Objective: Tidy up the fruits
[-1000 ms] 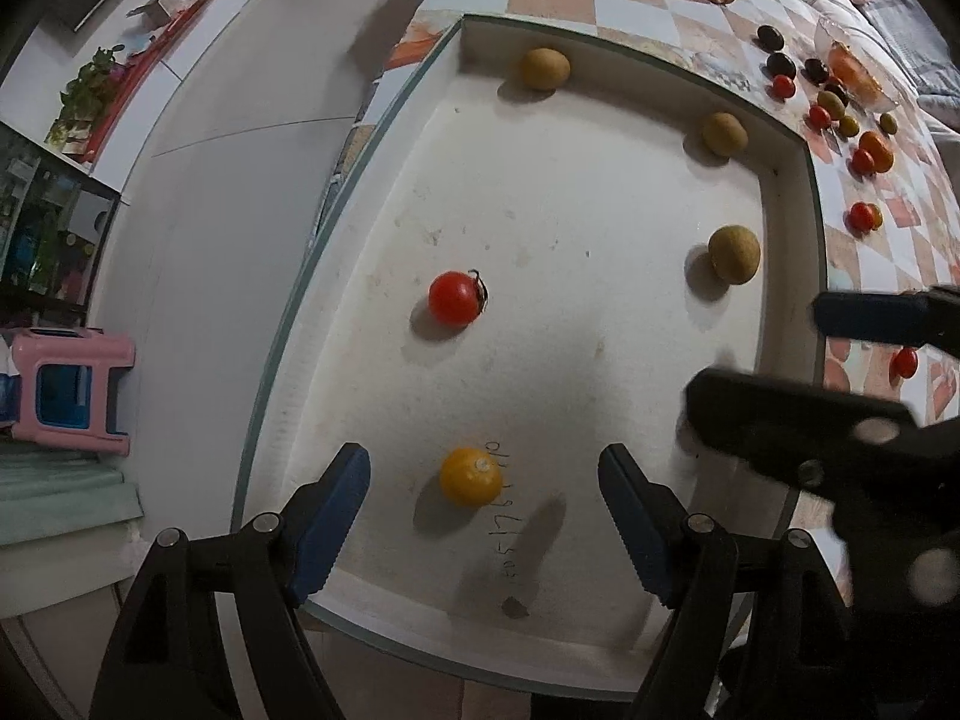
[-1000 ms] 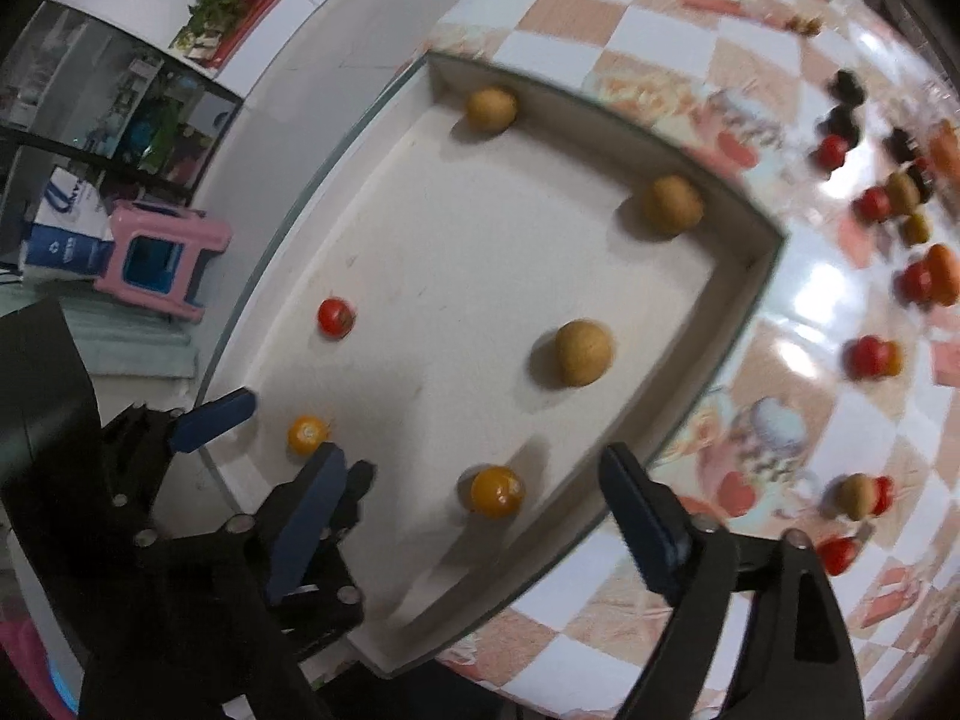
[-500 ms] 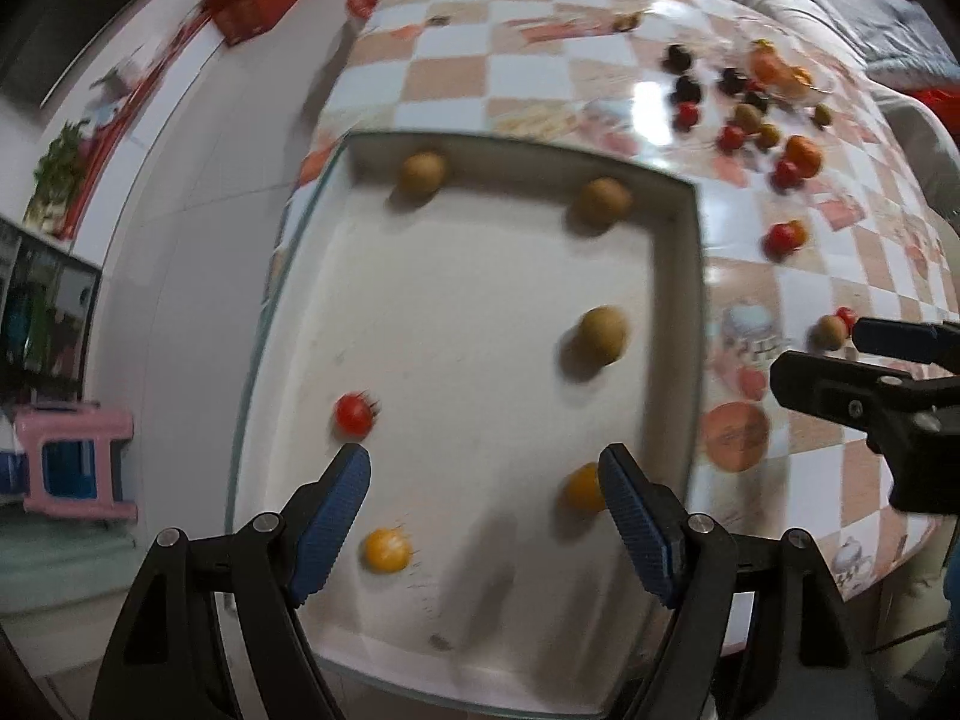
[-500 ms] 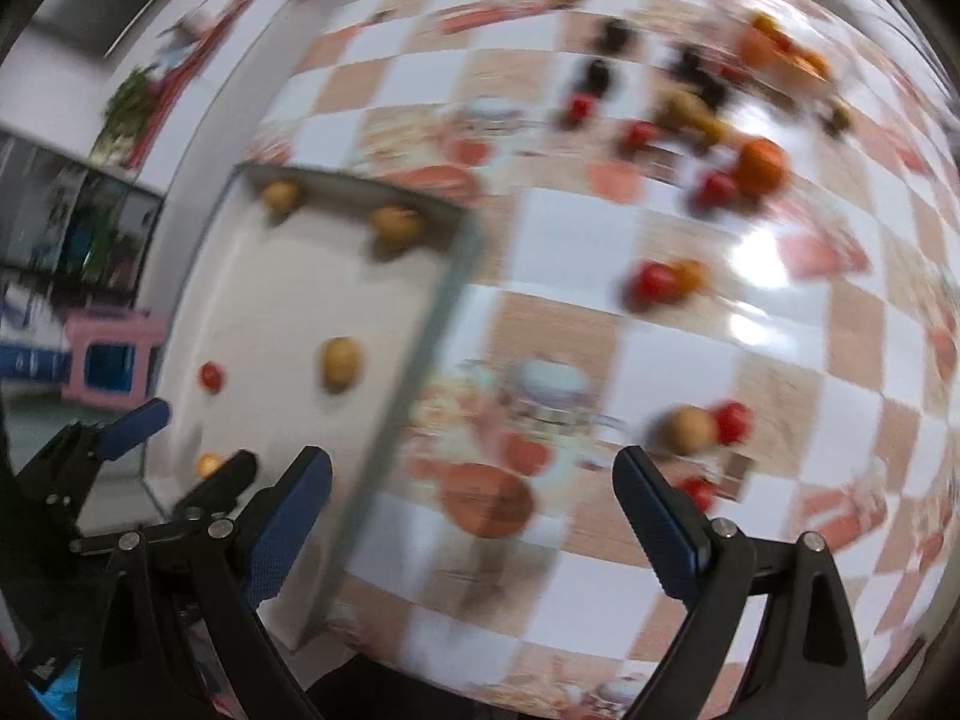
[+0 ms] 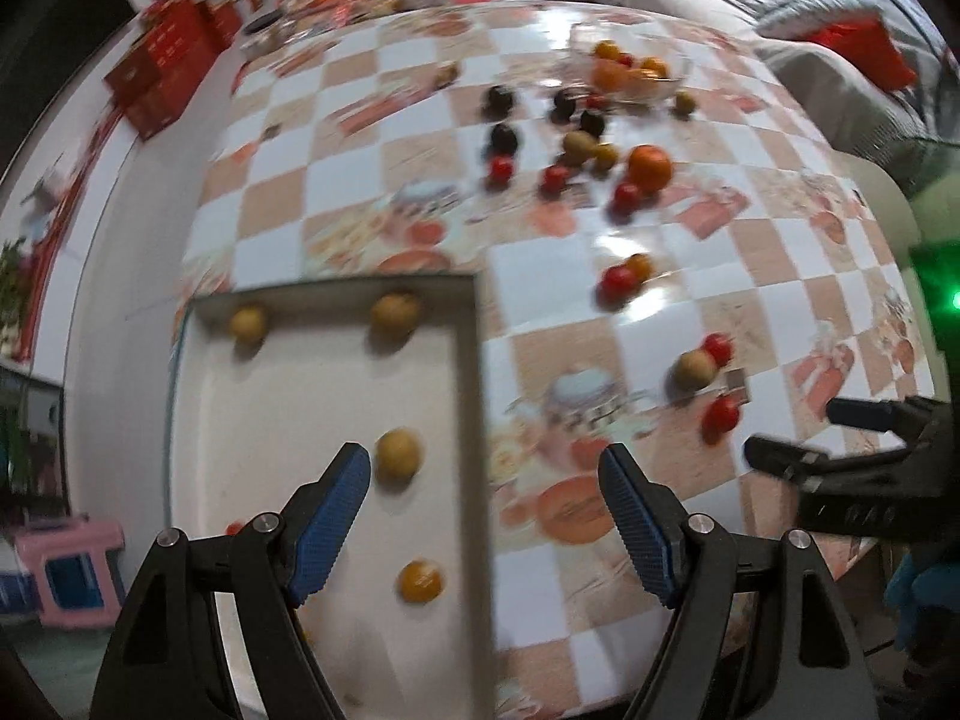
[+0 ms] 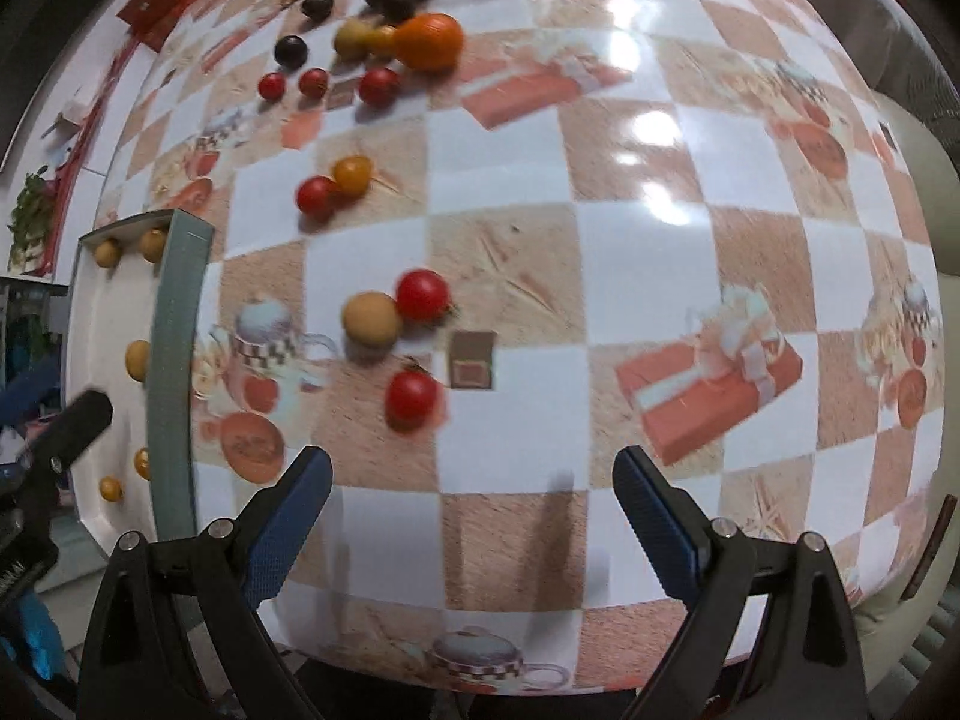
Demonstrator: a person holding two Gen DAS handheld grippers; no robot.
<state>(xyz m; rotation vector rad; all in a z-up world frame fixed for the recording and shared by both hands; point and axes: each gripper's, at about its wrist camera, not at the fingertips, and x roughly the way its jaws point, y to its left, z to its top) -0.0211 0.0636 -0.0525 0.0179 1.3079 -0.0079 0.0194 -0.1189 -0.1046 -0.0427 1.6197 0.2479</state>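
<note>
Evidently both tongs, left (image 5: 483, 516) and right (image 6: 471, 516), gape wide and empty: tray (image 5: 471, 396) at the surface's left edge collects sorted fruit, right nearest a tomato (image 6: 411, 399).

Both fisheye views bulge strongly, bending the checkered table (image 6: 510, 252) into a dome and darkening to black at the frame corners. Indoor light from above is moderately bright. White glare patches shine on the glossy tabletop toward its far right edge in the right wrist view. The left wrist view is smeared with motion blur: the fruits (image 5: 618, 180) and the white tray (image 5: 468, 396) look soft. Faint shadows sit under the fruit.
</note>
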